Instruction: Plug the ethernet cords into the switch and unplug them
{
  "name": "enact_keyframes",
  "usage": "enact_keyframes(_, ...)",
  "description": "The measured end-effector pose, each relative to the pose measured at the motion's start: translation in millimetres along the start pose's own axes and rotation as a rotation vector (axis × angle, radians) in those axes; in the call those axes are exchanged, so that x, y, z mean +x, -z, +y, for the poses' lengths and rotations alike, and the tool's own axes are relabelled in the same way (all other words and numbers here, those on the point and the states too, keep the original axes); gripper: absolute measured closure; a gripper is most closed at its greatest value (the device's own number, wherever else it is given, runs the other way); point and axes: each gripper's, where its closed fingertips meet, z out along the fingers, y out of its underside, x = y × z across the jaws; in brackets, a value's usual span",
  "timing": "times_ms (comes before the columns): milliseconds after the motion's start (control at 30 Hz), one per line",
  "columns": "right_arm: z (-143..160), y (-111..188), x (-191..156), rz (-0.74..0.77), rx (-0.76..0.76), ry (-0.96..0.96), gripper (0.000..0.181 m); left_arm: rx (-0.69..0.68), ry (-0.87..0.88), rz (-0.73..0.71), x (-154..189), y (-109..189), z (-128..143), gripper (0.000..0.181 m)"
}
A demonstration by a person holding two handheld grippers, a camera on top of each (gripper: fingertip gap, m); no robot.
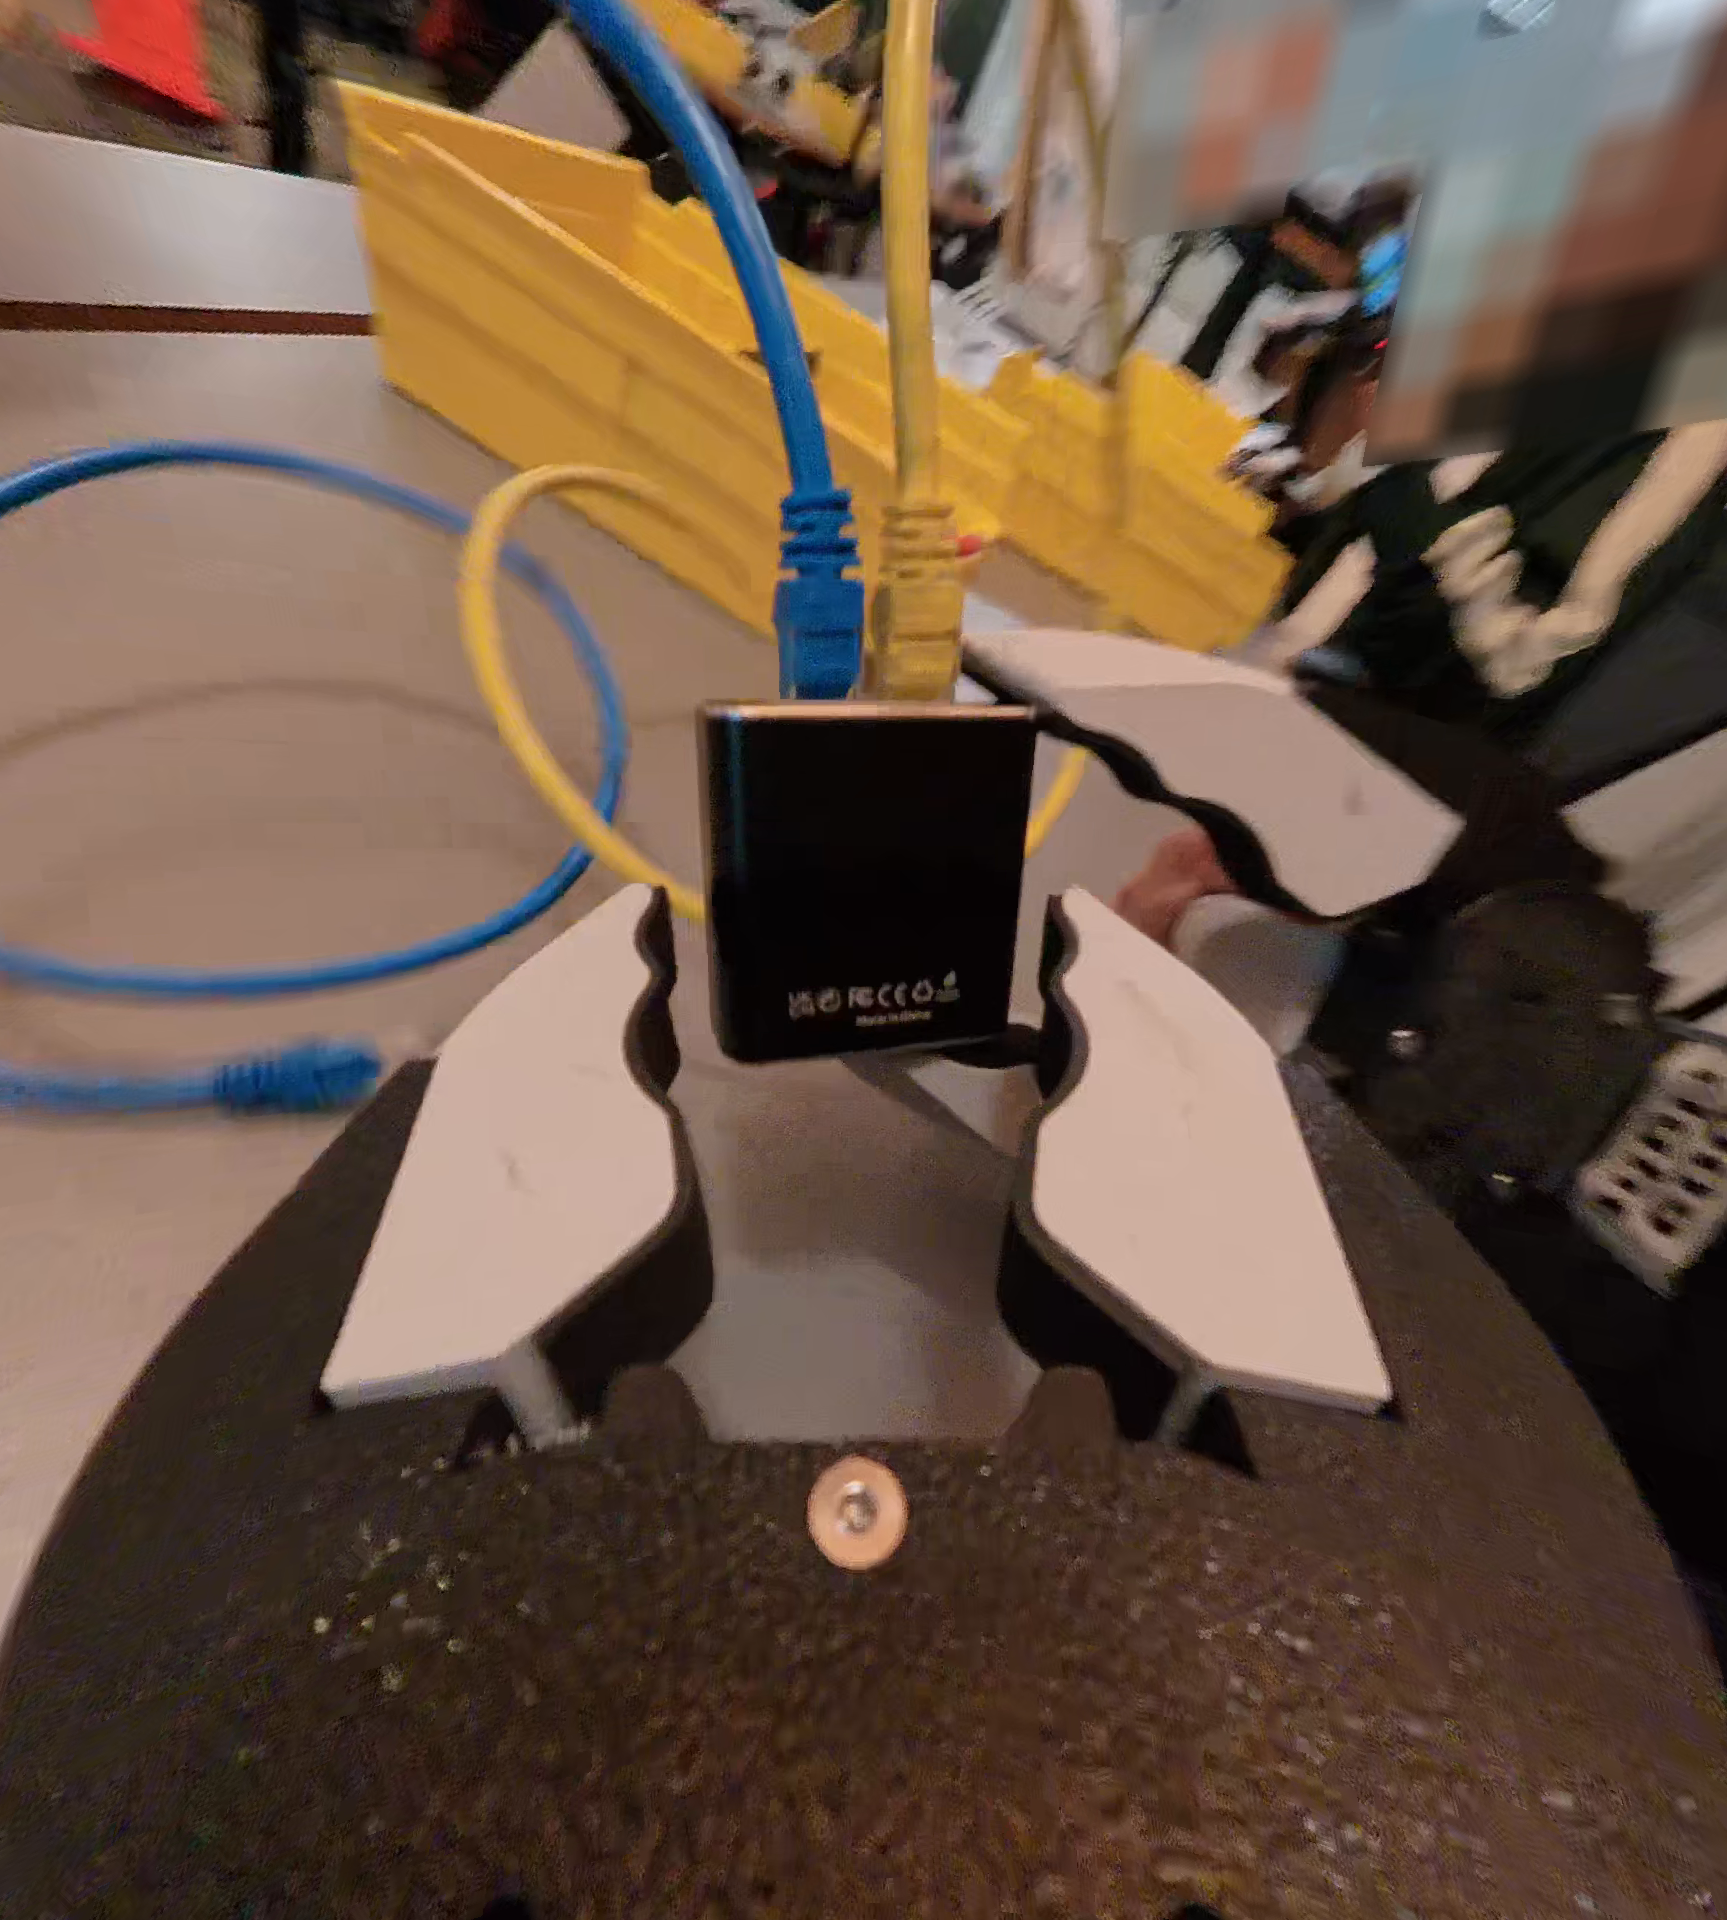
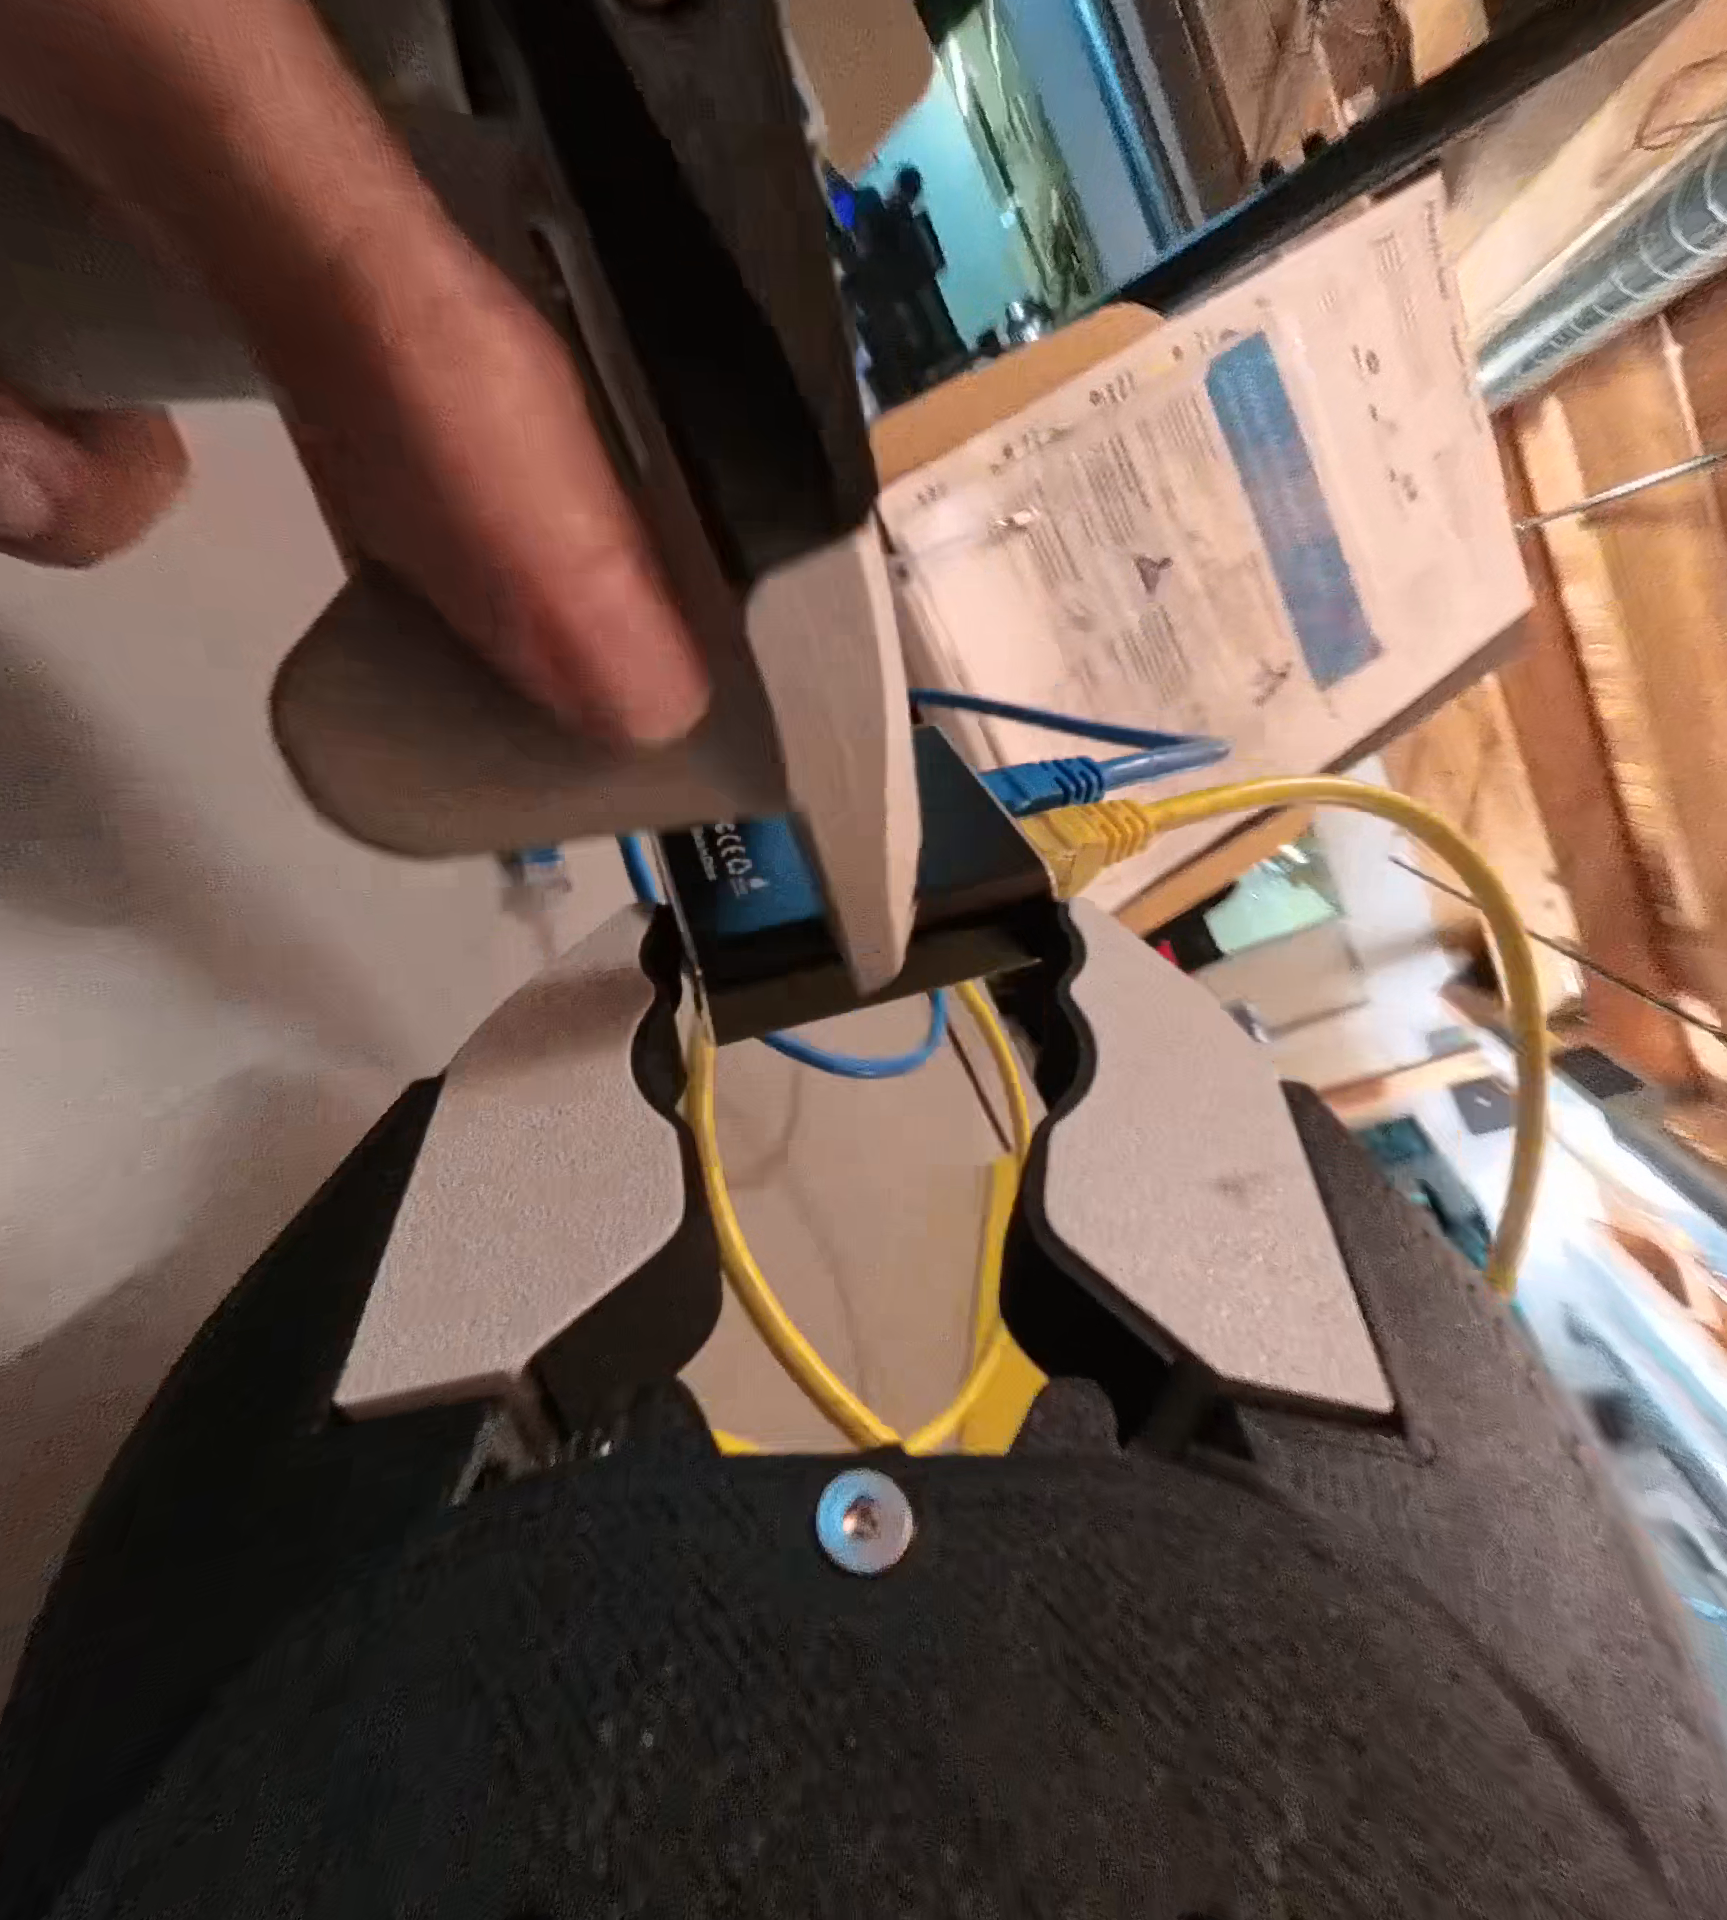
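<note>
Claws (image 1: 857, 940) (image 2: 864, 951) each clamp opposite edges of the black switch (image 1: 864, 883), both cords plugged in.

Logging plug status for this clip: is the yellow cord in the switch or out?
In. The yellow cord's plug sits in the black switch beside the blue cord's plug.

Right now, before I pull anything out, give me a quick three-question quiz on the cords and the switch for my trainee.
1. True or false: the blue cord and the yellow cord are both plugged into the switch.
2. Where is the loose blue plug? A: lying on the table. B: in the switch. C: hanging in the air.
3. Fill in: in the left wrist view, the yellow plug sits to the ___ of the seated blue plug.
Key: 1 true; 2 A; 3 right.
</note>
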Motion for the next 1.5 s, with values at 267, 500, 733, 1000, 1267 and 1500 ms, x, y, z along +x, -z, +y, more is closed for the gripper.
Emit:
enact_keyframes(267,-6.7,-1.4,-7.0,0.033,-0.031,0.194,0.115,-0.115,-0.141,-0.166,-10.7,-6.7,16.6,0.119)
enact_keyframes(500,-17.7,14.9,2.7,-0.165,0.213,-0.308,0.114,0.021,-0.275,-0.141,-26.3,10.7,-2.3,0.120)
enact_keyframes(733,-27.1,17.2,-11.4,-0.520,0.356,-1.046,0.099,0.062,-0.608,-0.309,-24.6,25.6,-19.7,0.160)
enact_keyframes(1000,1.0,5.5,-11.6,-0.659,0.305,-1.572,0.118,-0.054,-0.659,-0.304,-29.4,14.5,0.0,0.161)
enact_keyframes(1267,-20.6,11.6,13.0,-0.758,0.372,-1.875,0.116,0.092,-1.312,-0.558,4.1,24.0,-29.7,0.161)
enact_keyframes(1500,-16.7,7.7,24.2,-0.872,0.432,-2.156,0.137,0.095,-1.718,-0.572,40.7,11.3,-18.7,0.162)
